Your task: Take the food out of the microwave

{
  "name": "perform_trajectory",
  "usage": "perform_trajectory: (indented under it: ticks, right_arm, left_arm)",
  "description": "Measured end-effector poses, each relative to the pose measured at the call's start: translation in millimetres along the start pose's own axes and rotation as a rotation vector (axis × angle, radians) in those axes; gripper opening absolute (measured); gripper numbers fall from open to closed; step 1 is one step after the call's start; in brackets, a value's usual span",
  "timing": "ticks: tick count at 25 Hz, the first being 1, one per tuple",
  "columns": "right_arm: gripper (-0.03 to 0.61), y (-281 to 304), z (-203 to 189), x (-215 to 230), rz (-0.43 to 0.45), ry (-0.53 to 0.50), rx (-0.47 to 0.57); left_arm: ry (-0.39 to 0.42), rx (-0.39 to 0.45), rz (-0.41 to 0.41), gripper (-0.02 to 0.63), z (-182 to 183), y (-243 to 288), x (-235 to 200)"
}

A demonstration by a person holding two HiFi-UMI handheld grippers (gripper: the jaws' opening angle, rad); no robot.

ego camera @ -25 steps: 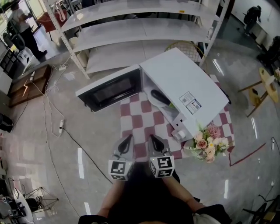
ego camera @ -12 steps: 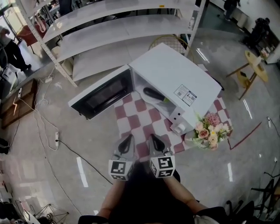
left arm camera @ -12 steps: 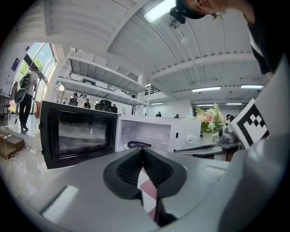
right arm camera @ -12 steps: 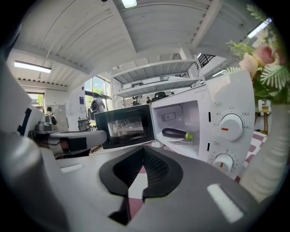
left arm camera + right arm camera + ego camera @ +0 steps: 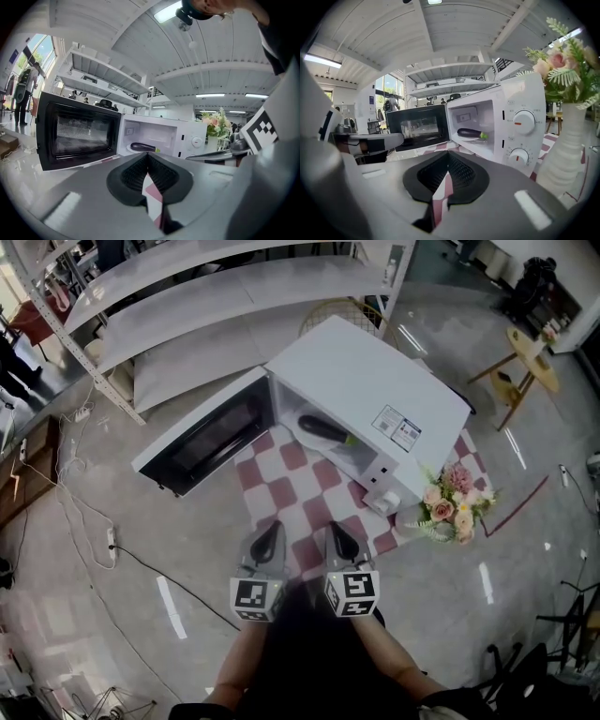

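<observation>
**Open microwave, eggplant inside, both grippers closed and empty**

Head view. Shows a white microwave set on a red-and-white checked cloth, with its door swung wide toward the left of the picture. Places the eggplant, dark purple with a green stem end, inside the open cavity, well apart from both grippers. Sets the left gripper and the right gripper side by side over the near edge of the cloth, each with a marker cube at its rear, tips directed toward the cavity. Includes a bunch of pink flowers just beside the control-panel end of the microwave, pale metal shelving behind, and a dark cable across the glossy floor at left.

Left gripper view. Gives the fingers pressed together along their ribbed black pads, with nothing held and only a sliver of checked cloth visible below them. Frames the eggplant directly beyond the tips, lying on its side.

Right gripper view. Gives the same reading: fingers together, nothing between them. Locates the eggplant on a white plate in the cavity, left of two control dials, and brings a white vase close at right.
</observation>
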State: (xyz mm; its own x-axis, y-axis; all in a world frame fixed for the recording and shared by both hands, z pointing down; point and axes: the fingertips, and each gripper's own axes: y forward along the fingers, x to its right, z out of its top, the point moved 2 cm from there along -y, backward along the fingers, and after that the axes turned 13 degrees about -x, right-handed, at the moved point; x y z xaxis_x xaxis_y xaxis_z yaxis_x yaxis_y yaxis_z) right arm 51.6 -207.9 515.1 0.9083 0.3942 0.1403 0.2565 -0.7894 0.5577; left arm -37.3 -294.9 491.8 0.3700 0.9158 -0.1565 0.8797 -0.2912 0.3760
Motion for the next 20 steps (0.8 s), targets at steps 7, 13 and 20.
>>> perform_trajectory:
  ticks: [7, 13, 20]
  right_arm:
    - [0.000, 7.8, -3.8, 3.8, -0.030, -0.008, -0.001]
    - [0.000, 12.0, 1.0, 14.2, -0.056, -0.003, 0.008]
    - [0.000, 17.2, 4.4, 28.9, -0.066, -0.010, -0.001]
  left_arm:
    - [-0.028, -0.001, 0.005, 0.008, -5.4, 7.4, -16.0]
    - [-0.051, -0.013, -0.006, 0.008, -9.5, 22.3, -21.6]
    - [-0.152, -0.012, -0.025, 0.008, -10.7, 48.8, -26.1]
